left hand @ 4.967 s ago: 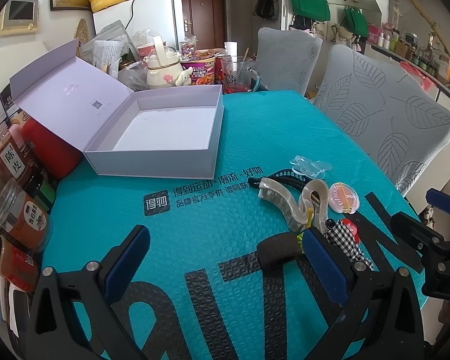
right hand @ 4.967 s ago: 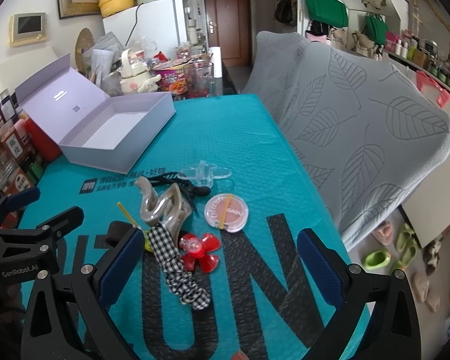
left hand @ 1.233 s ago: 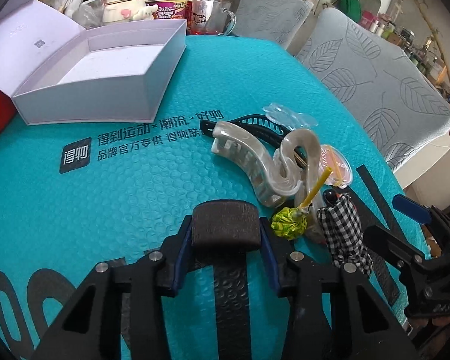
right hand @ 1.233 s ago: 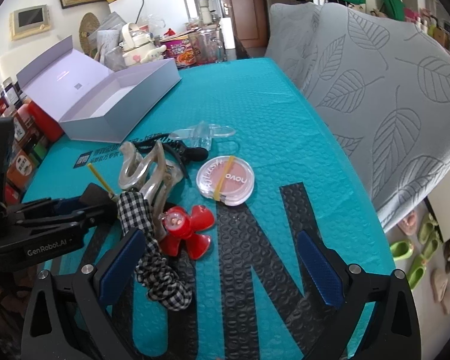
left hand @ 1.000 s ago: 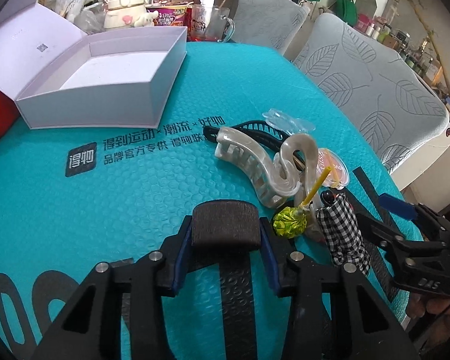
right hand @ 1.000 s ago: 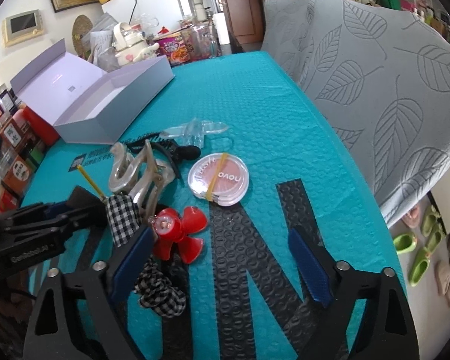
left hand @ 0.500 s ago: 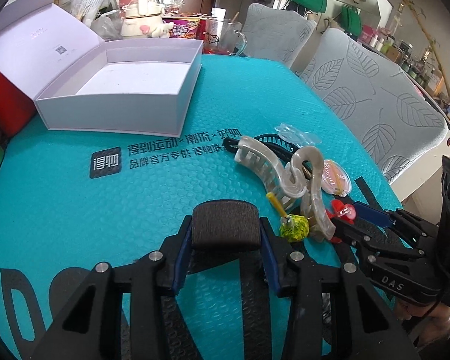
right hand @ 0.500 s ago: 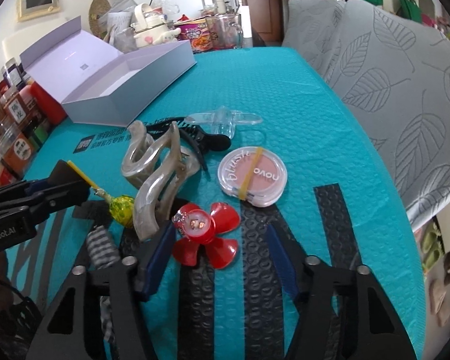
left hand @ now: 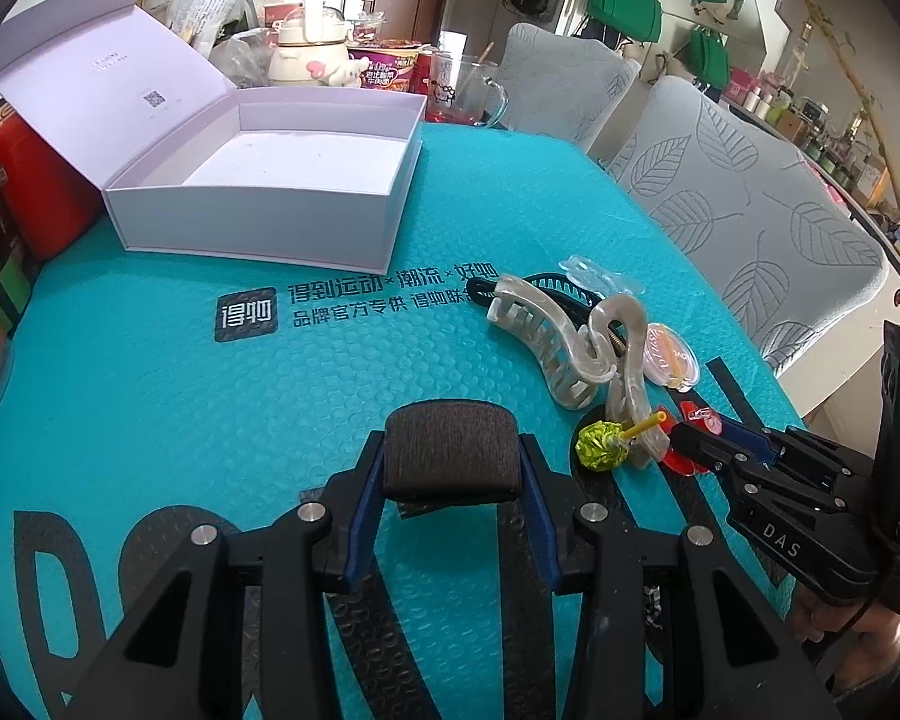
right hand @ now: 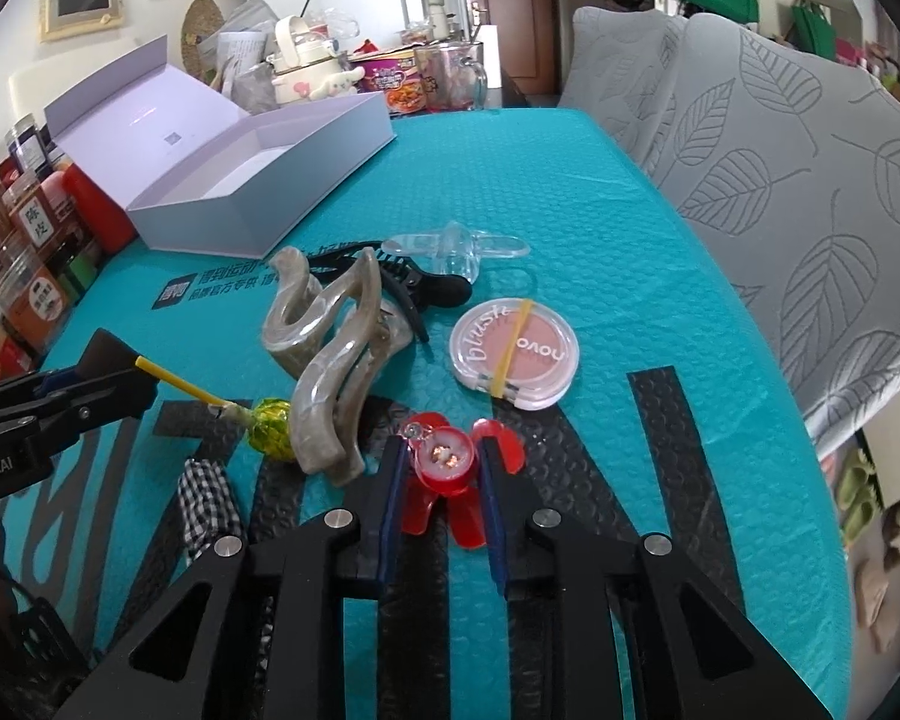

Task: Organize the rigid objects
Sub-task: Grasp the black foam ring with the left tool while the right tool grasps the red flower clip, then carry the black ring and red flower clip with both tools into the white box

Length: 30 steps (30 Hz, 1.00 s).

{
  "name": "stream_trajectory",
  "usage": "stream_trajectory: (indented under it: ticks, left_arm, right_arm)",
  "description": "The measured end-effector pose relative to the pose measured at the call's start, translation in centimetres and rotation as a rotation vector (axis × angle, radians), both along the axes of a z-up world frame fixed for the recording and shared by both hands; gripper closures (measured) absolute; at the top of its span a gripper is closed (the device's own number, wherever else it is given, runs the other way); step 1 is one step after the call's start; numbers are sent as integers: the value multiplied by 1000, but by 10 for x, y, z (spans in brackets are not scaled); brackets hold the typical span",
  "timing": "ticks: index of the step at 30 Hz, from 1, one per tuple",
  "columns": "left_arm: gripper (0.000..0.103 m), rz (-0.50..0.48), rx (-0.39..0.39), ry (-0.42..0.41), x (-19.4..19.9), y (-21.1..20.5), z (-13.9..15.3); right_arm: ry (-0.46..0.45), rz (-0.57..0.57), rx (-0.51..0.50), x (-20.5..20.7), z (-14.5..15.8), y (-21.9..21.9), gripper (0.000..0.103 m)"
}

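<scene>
My left gripper (left hand: 453,468) is shut on a black hair band (left hand: 450,450) and holds it above the teal mat. My right gripper (right hand: 441,468) is shut on the red flower clip (right hand: 447,459), which lies on the mat. Beside it lie a beige claw clip (right hand: 330,354), a green lollipop (right hand: 270,417), a black comb clip (right hand: 414,288), a clear clip (right hand: 456,246), a round blush compact (right hand: 513,354) and a checked scrunchie (right hand: 207,498). The open lilac box (left hand: 270,192) stands empty at the back left; it also shows in the right wrist view (right hand: 252,180).
Jars and a red canister (left hand: 42,198) line the table's left edge. A kettle (left hand: 315,57), a noodle cup and a glass mug (left hand: 465,93) stand behind the box. Two grey leaf-patterned chairs (left hand: 750,204) stand along the right side.
My right gripper has closed from wide open onto the red flower clip. My left gripper, still holding the hair band, has drawn back and up a little.
</scene>
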<state>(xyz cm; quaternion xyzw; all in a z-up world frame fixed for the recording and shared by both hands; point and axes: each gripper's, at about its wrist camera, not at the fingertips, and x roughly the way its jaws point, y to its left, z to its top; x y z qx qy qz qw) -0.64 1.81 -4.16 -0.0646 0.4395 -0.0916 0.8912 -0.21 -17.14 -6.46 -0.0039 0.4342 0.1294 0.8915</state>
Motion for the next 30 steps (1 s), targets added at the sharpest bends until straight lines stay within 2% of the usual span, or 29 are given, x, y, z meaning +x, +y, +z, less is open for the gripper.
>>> stream_trajectory:
  ticks: [12,21,30]
  left_arm:
    - [62,37,-13,-72,-31,12,16]
    - [62,95,3,-153,-53,28,41]
    - [62,145,25,-246,-62,45,72]
  right_arm:
    - [-80,12,-20,-32,23,7,80]
    - [-175,79,-16,-53,52,24,80]
    - [-248,167,-22,-50,80,50,80]
